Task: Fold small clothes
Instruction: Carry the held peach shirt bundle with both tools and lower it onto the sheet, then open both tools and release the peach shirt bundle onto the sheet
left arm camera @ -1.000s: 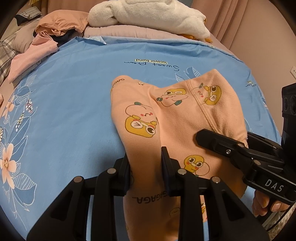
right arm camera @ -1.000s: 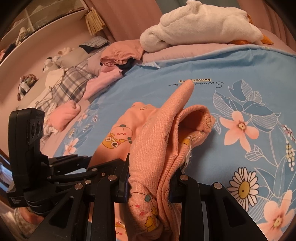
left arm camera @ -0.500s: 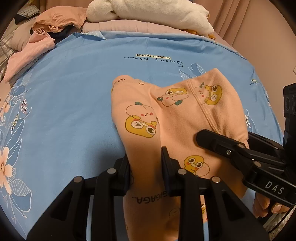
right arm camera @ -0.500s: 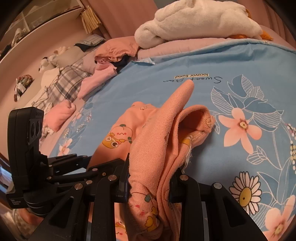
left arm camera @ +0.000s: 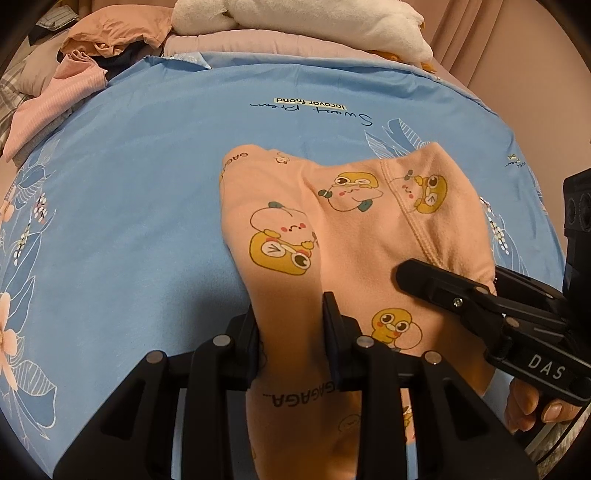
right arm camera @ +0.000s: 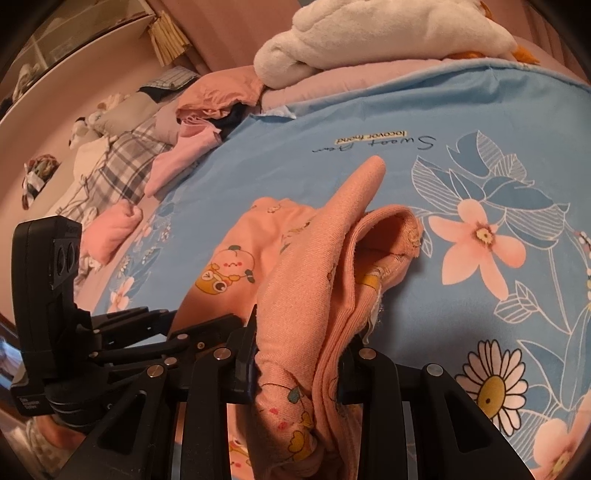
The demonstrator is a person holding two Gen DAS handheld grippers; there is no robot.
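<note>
A small peach garment with cartoon prints (left arm camera: 351,229) lies partly on the blue floral sheet (left arm camera: 129,203), its near end lifted. My left gripper (left arm camera: 290,321) is shut on the garment's near left part. My right gripper (right arm camera: 297,347) is shut on a bunched fold of the same garment (right arm camera: 325,266), which stands up in front of the camera. The right gripper also shows in the left wrist view (left arm camera: 461,299) at the right, and the left gripper shows in the right wrist view (right arm camera: 129,332) at the left.
A white plush blanket (left arm camera: 295,18) lies on a pink pillow at the far edge. A heap of pink and orange clothes (left arm camera: 74,66) sits at the far left, with plaid bedding (right arm camera: 110,162) beyond. A folded pink item (right arm camera: 110,229) lies left of the sheet.
Both grippers, still holding the garment, have moved slightly forward over the sheet; the far blanket and clothes heap appear closer. The grips have not changed.
</note>
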